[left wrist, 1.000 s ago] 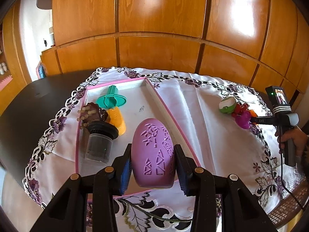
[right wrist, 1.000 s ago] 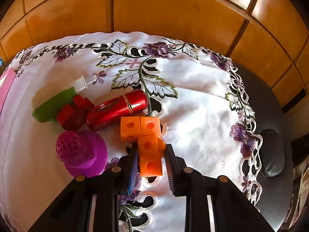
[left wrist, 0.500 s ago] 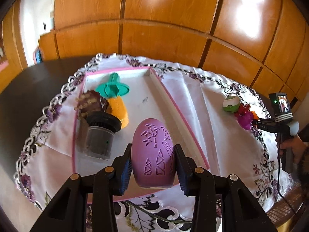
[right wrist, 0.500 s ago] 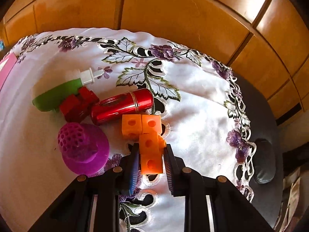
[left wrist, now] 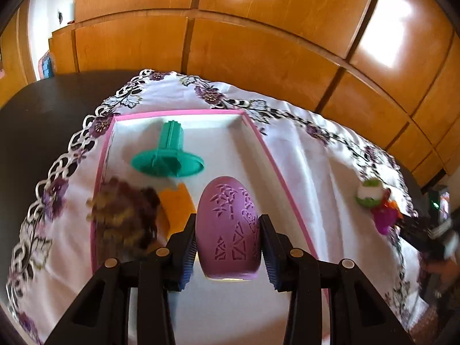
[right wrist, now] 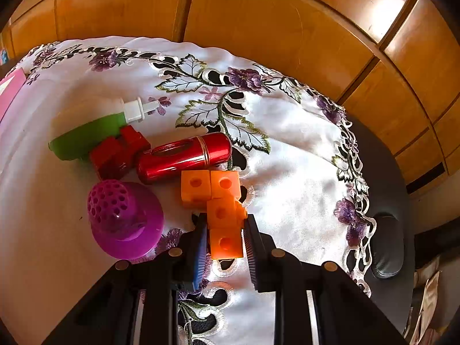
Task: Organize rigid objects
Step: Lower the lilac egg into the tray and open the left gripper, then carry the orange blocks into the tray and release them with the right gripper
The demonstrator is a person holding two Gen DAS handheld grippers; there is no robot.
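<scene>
Two claws are working for me. My left claw (left wrist: 228, 247) is squeezing the purple egg (left wrist: 228, 230) and has been sliding it further over the pink tray (left wrist: 276, 172), past where the black jar was showing a second ago. That means the egg is nearly ready to go down by the green toy (left wrist: 168, 158). My right claw (right wrist: 225, 244) is clamping tight on the orange blocks (right wrist: 221, 210), which are sitting on the surface (right wrist: 287, 172), so they are going next.
</scene>
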